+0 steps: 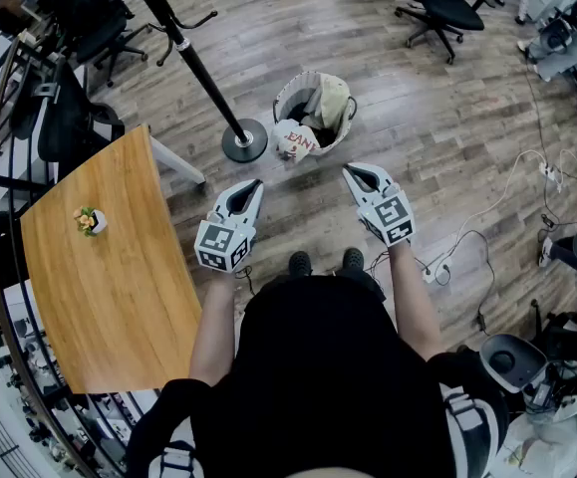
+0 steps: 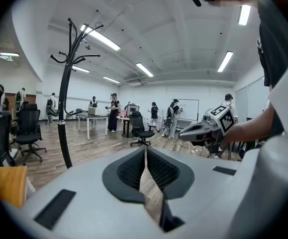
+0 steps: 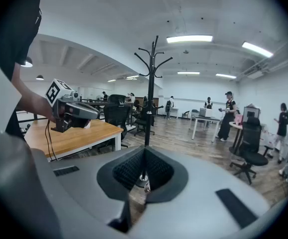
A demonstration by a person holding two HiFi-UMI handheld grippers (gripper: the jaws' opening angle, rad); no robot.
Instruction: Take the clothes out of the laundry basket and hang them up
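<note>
A round laundry basket (image 1: 344,130) stands on the wood floor ahead of me. It holds a pale yellow garment (image 1: 334,97), and a white cloth with red print (image 1: 295,140) hangs over its near rim. A black coat rack (image 1: 192,63) rises just left of the basket, on a round base (image 1: 244,140). My left gripper (image 1: 255,183) and right gripper (image 1: 352,171) hover side by side short of the basket, both shut and empty. In the left gripper view the left gripper (image 2: 145,151) has its jaws together, with the coat rack (image 2: 64,111) ahead on the left. The right gripper (image 3: 144,151) also shows closed jaws, facing the coat rack (image 3: 149,91).
A wooden table (image 1: 109,267) with a small flower pot (image 1: 90,221) stands at my left. Office chairs (image 1: 437,6) stand around the room, and cables with a power strip (image 1: 437,270) lie on the floor at right. People stand at desks in the distance (image 2: 114,112).
</note>
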